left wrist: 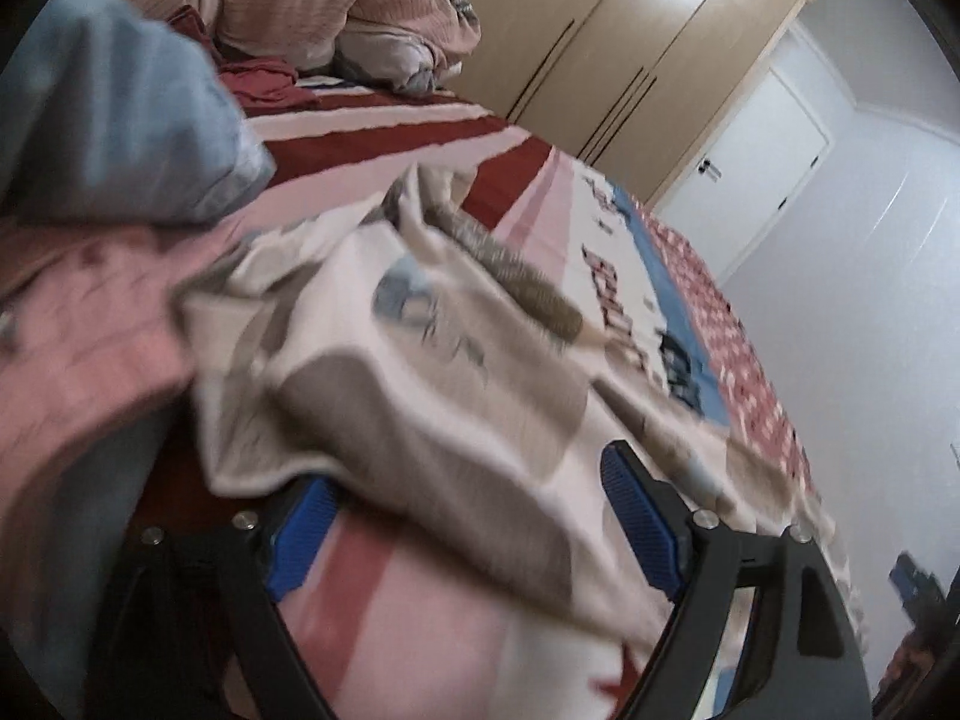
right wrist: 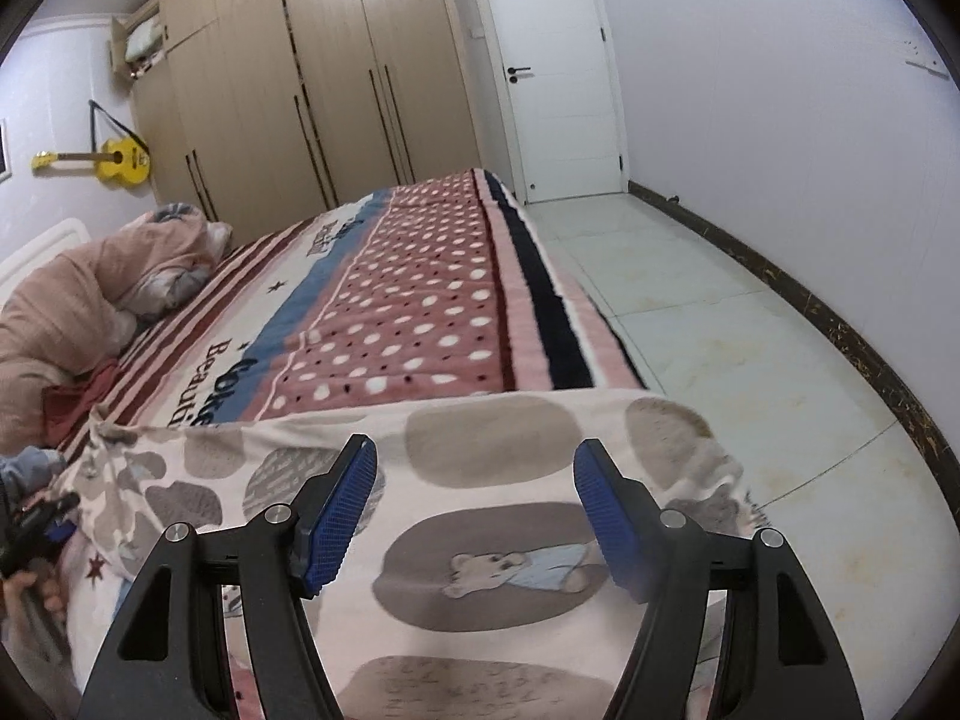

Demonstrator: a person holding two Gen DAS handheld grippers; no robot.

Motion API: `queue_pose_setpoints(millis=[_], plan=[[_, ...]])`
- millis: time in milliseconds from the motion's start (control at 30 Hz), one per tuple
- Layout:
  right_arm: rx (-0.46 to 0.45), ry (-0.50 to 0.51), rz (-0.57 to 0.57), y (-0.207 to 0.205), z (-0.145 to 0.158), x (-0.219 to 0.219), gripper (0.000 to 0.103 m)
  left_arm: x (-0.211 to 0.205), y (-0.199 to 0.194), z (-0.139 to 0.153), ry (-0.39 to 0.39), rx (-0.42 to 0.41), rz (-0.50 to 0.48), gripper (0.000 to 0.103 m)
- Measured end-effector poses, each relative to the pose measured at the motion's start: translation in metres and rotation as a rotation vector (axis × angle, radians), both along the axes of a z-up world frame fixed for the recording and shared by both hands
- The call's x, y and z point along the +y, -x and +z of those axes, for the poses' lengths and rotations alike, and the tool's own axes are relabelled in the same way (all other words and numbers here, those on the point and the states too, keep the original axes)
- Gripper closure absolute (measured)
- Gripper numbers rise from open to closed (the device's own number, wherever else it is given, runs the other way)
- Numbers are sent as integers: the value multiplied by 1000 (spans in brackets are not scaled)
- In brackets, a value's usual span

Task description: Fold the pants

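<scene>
- Cream pants with grey patches and a bear print (right wrist: 480, 540) lie spread on the striped and dotted pink bed blanket (right wrist: 420, 312).
- Left gripper (left wrist: 468, 516) and right gripper (right wrist: 474, 510): blue-padded fingers spread, holding nothing.
- Pink garment (left wrist: 78, 324) and blue garment (left wrist: 120, 108) are heaped beside the pants.

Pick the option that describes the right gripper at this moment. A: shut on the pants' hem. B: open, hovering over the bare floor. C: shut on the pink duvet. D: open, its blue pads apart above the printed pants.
D: the right gripper is open, its blue pads set wide apart with the bear-print pants lying between and below them on the bed.
</scene>
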State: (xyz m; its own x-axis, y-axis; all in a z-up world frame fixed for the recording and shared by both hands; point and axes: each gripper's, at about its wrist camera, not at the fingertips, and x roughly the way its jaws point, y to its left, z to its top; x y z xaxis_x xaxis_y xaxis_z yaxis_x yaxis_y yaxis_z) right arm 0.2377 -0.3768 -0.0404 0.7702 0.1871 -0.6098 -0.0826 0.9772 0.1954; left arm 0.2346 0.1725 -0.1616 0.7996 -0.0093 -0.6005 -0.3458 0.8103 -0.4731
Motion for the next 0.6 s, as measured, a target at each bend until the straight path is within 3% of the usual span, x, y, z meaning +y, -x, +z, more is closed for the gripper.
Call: queue_pose_setpoints(millis=[200,233,300,367,467,600], plan=[[26,-19,21,-4,-9,10,38,23,-27,6,-4,-30,83,55],[27,-22,24,-3,-9,11,38,26,-28,7,-11,-27,98,66],[26,-21,34,0,-8,14,38,33,-30,11,-36,-34,120,74],[23,-20,42,4,-6,16,38,35,-30,19,-78,-49,132,92],[21,-29,52,9,-2,16,38,28,-23,40,-172,-123,117,95],[20,-33,64,18,2,17,38,35,0,74,-165,-223,127,95]])
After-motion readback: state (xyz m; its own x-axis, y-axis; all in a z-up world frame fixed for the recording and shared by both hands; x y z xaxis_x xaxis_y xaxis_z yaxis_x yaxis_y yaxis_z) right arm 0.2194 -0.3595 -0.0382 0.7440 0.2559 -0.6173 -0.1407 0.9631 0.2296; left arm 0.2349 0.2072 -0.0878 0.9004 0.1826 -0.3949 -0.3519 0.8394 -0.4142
